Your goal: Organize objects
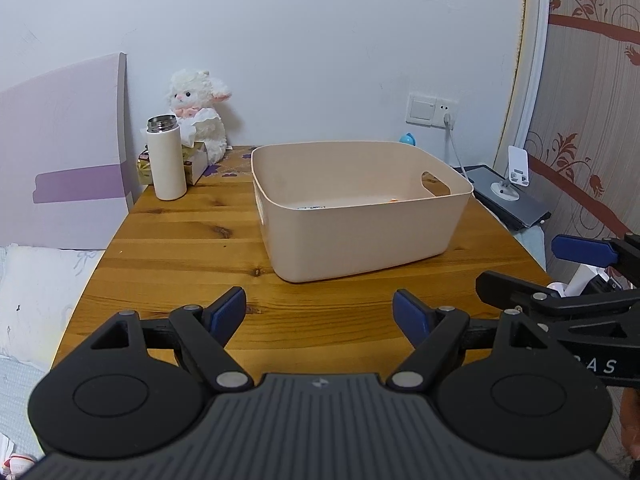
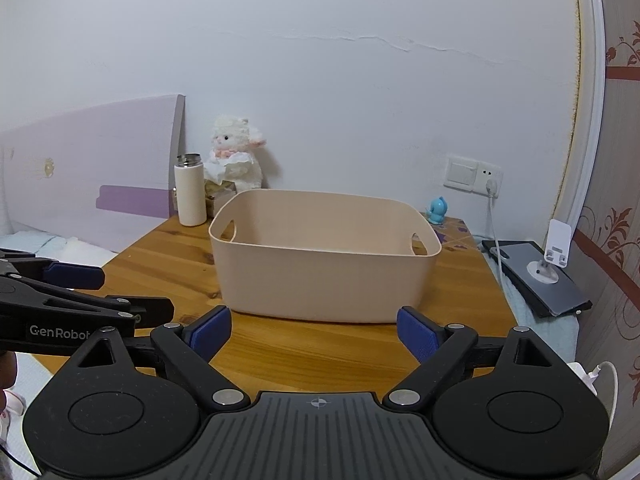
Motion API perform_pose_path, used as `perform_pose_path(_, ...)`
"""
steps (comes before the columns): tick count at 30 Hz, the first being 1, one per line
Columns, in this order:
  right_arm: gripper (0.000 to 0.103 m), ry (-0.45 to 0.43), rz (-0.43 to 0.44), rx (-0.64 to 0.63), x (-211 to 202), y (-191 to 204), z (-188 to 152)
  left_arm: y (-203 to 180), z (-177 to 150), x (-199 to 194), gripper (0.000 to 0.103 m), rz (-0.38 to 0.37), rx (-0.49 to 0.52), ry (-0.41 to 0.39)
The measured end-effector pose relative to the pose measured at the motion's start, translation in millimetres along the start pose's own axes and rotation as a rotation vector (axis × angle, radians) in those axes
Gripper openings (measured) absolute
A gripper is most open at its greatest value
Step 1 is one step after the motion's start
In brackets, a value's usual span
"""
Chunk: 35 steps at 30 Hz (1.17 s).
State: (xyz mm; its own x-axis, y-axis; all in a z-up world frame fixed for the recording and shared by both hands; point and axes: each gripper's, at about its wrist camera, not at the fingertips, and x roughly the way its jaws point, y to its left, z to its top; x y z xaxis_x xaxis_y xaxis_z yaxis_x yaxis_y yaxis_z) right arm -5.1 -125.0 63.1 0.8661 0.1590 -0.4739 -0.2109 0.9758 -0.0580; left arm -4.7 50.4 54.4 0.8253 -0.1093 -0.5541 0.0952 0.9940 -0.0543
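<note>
A beige plastic bin point(image 1: 360, 236) point(image 2: 324, 280) with cut-out handles stands on the wooden table point(image 1: 180, 248) point(image 2: 168, 264). Small items lie on its floor, mostly hidden by the near wall. My left gripper point(image 1: 320, 316) is open and empty, hovering over the table's near edge in front of the bin. My right gripper point(image 2: 314, 334) is open and empty, also in front of the bin. Each gripper shows at the side of the other's view.
A white thermos point(image 1: 165, 160) point(image 2: 190, 190), a tissue box point(image 1: 196, 160) and a plush lamb point(image 1: 200, 112) point(image 2: 236, 148) stand at the back left. A blue figurine point(image 2: 438, 210) is back right. A phone stand on a dark tablet point(image 2: 540, 276) lies right of the table. A bed point(image 1: 36, 288) is left.
</note>
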Motion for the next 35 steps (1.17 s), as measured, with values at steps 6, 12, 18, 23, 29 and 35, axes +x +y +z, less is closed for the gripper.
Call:
perform_pose_path(6, 0.091, 0.004, 0.007, 0.000, -3.2, 1.4, -2.4, -0.6, -3.1, -4.3, 0.081, 0.004, -0.002, -0.003)
perform_pose_path(12, 0.091, 0.007, 0.009, 0.000, -5.0, 4.2, -4.7, 0.3, -6.5, -6.5, 0.081, -0.007, -0.016, 0.011)
perform_pose_path(18, 0.092, 0.011, 0.011, 0.000, -7.6, 6.4, -7.8, -0.4, -8.6, -9.6, 0.081, -0.005, -0.008, 0.013)
perform_pose_path(23, 0.092, 0.013, 0.013, 0.001, -7.7, 8.2, -8.3, 0.1, -9.9, -10.2, 0.081, -0.008, -0.012, 0.018)
perform_pose_path(29, 0.093, 0.011, 0.014, 0.006, -8.2, 7.8, -8.3, 1.8, -11.6, -9.5, 0.081, -0.026, -0.029, 0.034)
perform_pose_path(35, 0.093, 0.016, 0.015, 0.010, -7.0, 8.6, -8.7, 1.5, -12.3, -8.4, 0.081, -0.022, -0.031, 0.039)
